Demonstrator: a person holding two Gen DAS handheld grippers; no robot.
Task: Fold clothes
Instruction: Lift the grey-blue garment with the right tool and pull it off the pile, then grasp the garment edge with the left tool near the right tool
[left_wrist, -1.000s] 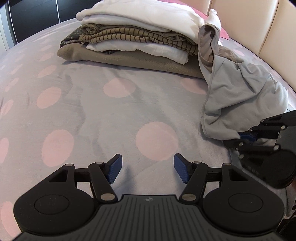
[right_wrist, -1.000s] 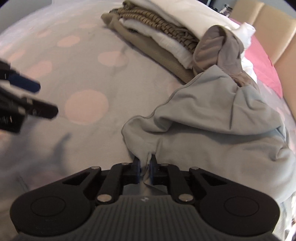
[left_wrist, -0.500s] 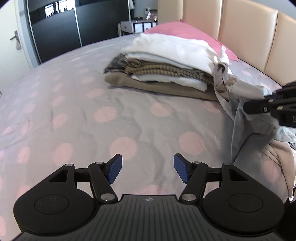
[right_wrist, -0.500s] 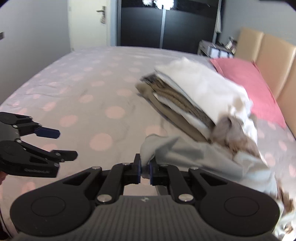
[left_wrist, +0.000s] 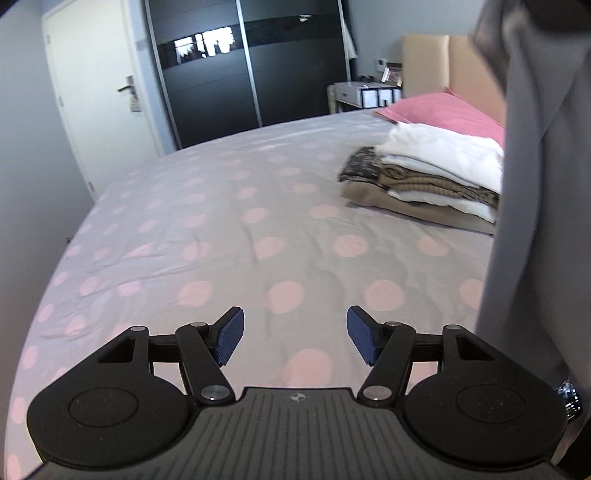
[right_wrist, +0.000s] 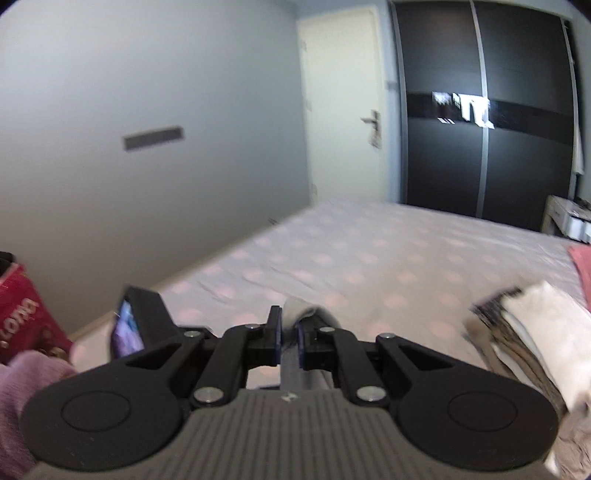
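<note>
A grey garment (left_wrist: 532, 206) hangs in a long drape down the right side of the left wrist view, lifted high off the bed. My right gripper (right_wrist: 289, 332) is shut on a fold of the grey garment (right_wrist: 301, 314), which bunches up between its pads. My left gripper (left_wrist: 292, 338) is open above the dotted bedspread (left_wrist: 229, 236), with nothing between its blue pads and the hanging cloth off to its right. Part of the left gripper (right_wrist: 138, 325) shows at the lower left of the right wrist view. A stack of folded clothes (left_wrist: 428, 177) lies on the bed beyond.
A pink pillow (left_wrist: 443, 110) and beige headboard (left_wrist: 454, 62) lie behind the stack. A white door (left_wrist: 99, 103) and dark wardrobe (left_wrist: 251, 74) stand past the bed's far edge, with a nightstand (left_wrist: 364, 96) beside it. A red box (right_wrist: 22, 321) and a purple sleeve (right_wrist: 22, 391) show at left.
My right gripper has risen high with the grey garment, pulling it off the bed into a hanging drape. My left gripper has also lifted and tilted up, staying open.
</note>
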